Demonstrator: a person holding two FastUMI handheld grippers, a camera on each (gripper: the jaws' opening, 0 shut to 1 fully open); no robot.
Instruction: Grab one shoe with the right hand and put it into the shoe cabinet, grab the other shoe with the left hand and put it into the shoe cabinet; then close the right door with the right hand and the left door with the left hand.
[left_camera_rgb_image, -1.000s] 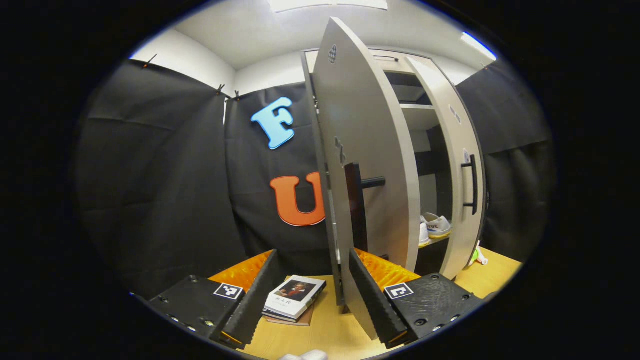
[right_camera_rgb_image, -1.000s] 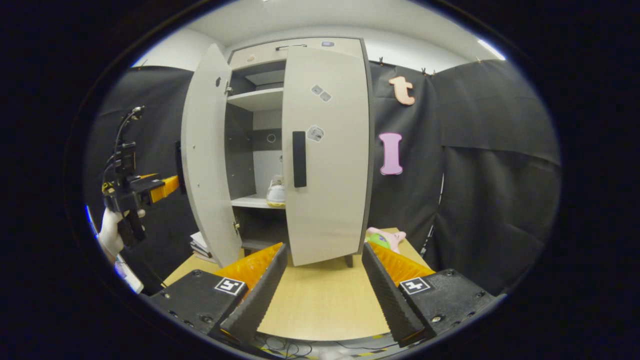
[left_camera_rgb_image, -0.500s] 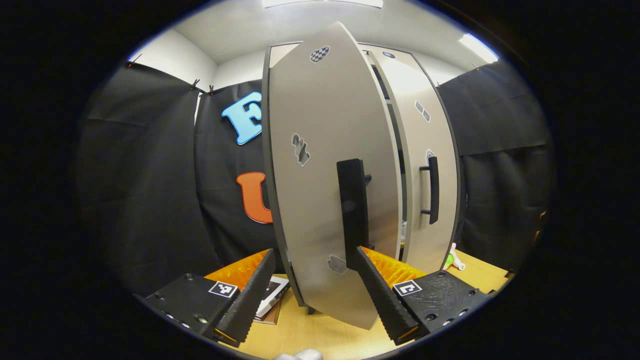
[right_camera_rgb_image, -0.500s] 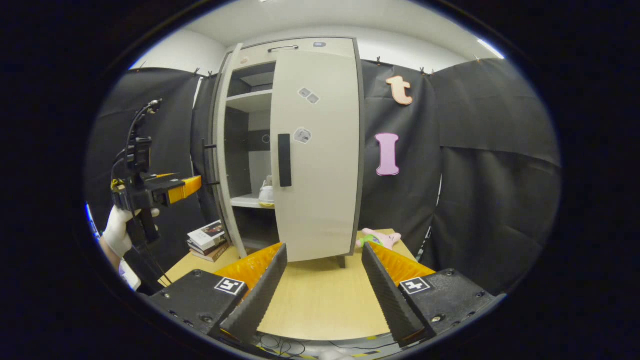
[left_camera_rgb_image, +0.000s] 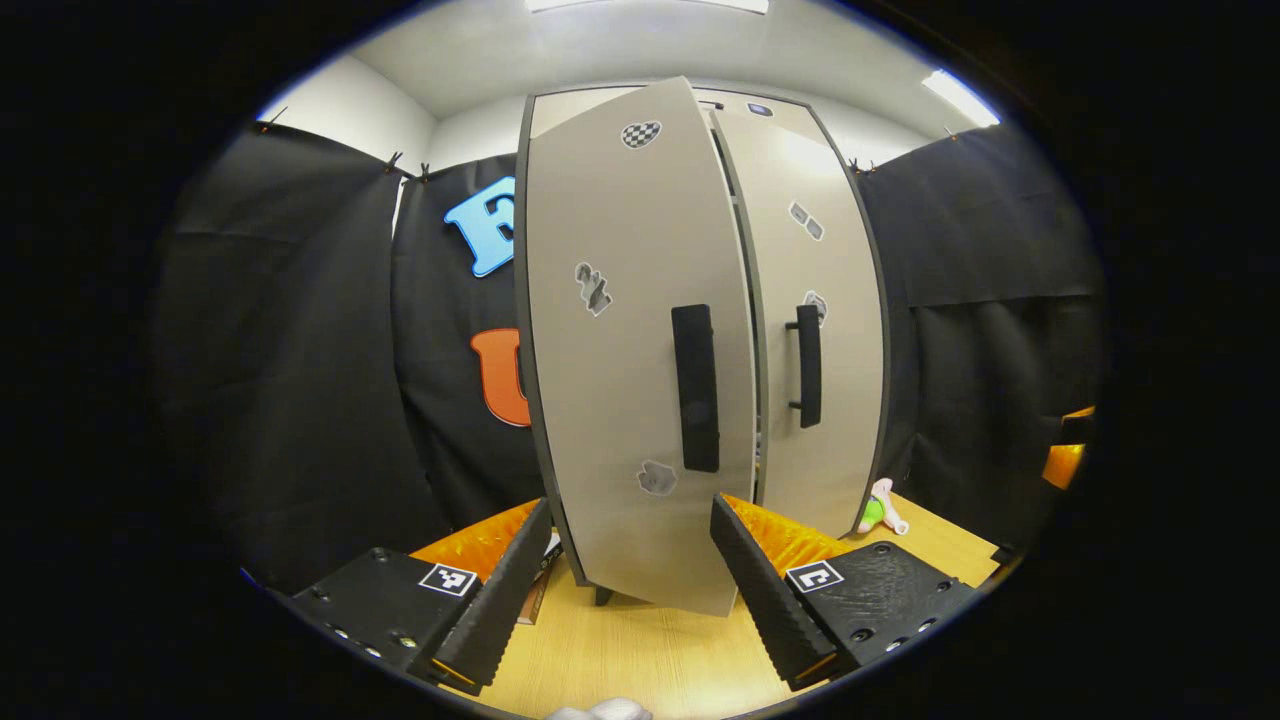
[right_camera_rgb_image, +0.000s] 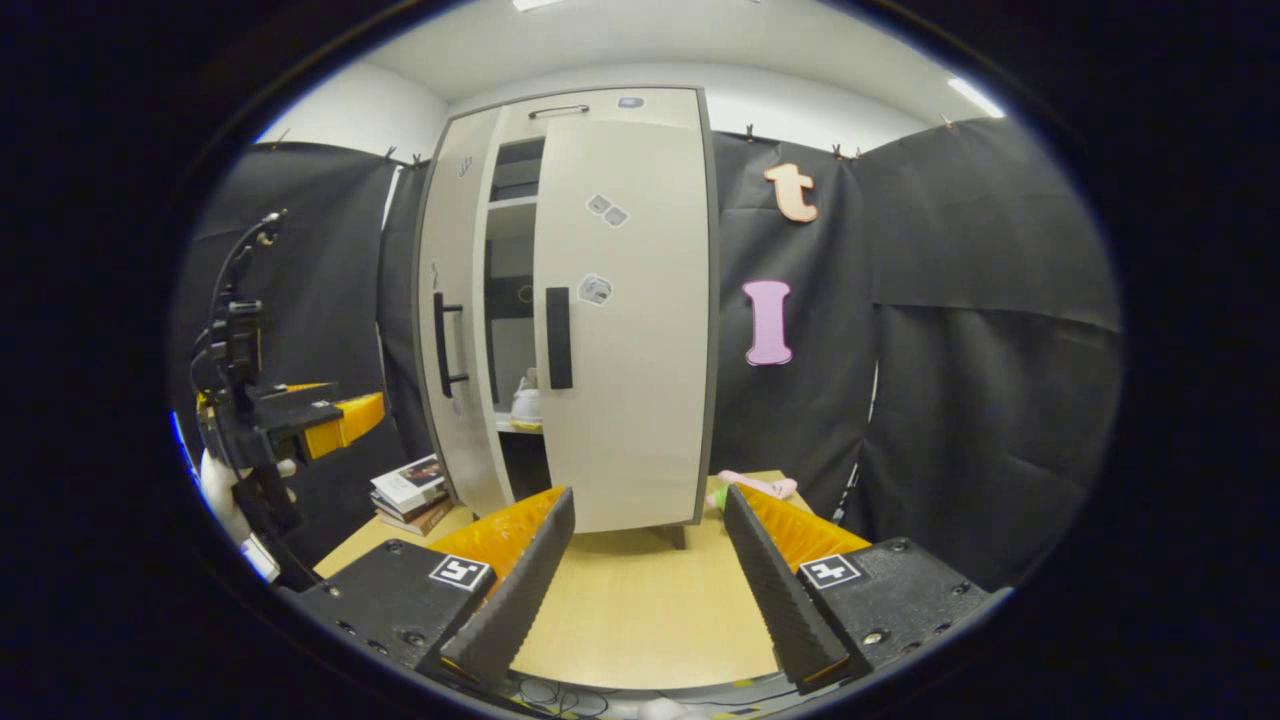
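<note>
Standing on a wooden table (right_camera_rgb_image: 640, 610), a tall pale shoe cabinet (right_camera_rgb_image: 590, 300) is presented as the landmark. Its right door (right_camera_rgb_image: 630, 320) is seen almost flush with the cabinet, while its left door (left_camera_rgb_image: 620, 340) is seen swung most of the way in, a narrow gap being left at the middle.

Through that gap, in the right gripper view, a white shoe (right_camera_rgb_image: 526, 402) is seen on a shelf inside the cabinet; from the left gripper view the interior is screened by the doors.

The left gripper (left_camera_rgb_image: 628, 572) is held just before the left door with its jaws wide apart and nothing between them. The right gripper (right_camera_rgb_image: 648, 575) is held back from the cabinet, jaws likewise wide and empty.

The left door is judged best finished by a gentle, steady push near its dark handle (left_camera_rgb_image: 695, 388), so that the cabinet is not rocked.

Beside the cabinet's left foot, stacked books (right_camera_rgb_image: 408, 490) are shown; at its right foot, a small soft toy (left_camera_rgb_image: 880, 508) is shown.
</note>
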